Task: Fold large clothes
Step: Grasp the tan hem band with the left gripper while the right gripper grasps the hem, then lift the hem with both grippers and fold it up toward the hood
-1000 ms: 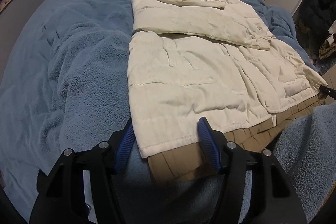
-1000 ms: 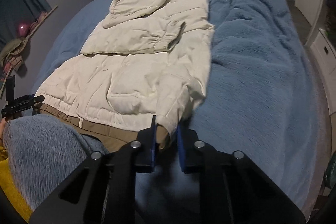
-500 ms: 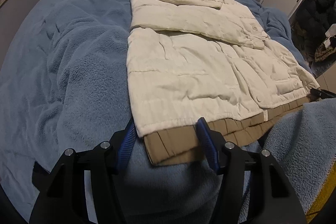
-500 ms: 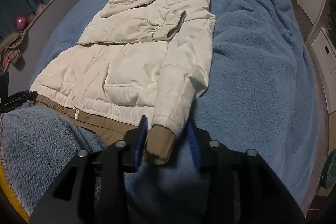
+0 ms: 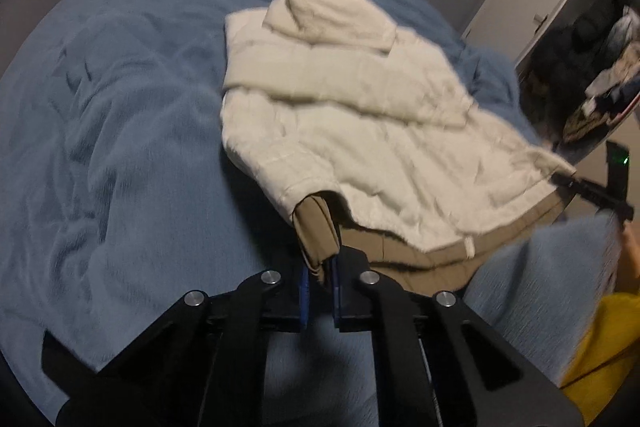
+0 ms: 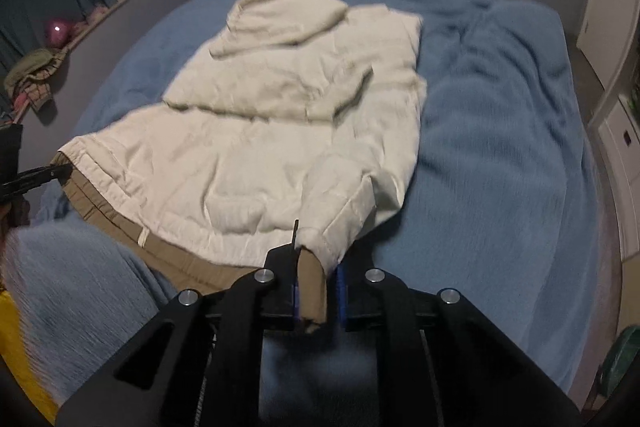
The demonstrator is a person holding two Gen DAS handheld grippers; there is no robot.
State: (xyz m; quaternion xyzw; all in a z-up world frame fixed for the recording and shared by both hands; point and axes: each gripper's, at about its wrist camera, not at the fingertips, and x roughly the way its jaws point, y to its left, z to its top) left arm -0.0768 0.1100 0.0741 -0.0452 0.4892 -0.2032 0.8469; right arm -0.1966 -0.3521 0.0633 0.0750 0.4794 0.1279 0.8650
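A cream puffer jacket [image 5: 360, 131] with a tan lining and hem lies on the blue blanket, hood at the far end, sleeves folded across the chest. It also shows in the right wrist view [image 6: 280, 131]. My left gripper [image 5: 320, 283] is shut on the jacket's near left hem corner, pinching the tan band [image 5: 316, 227]. My right gripper [image 6: 318, 291] is shut on the tan cuff and hem [image 6: 312, 287] at the near right corner. Both corners are lifted a little off the bed.
The blue fleece blanket [image 5: 120, 147] covers the whole bed. A white door and cluttered wardrobe [image 5: 592, 67] stand at the right. White drawers [image 6: 616, 131] stand beside the bed. A shelf with a pink ball [image 6: 56, 31] is on the left wall.
Both grippers have closed on the jacket's near hem corners; they were open around them half a second ago. The corners have started to rise off the bed.
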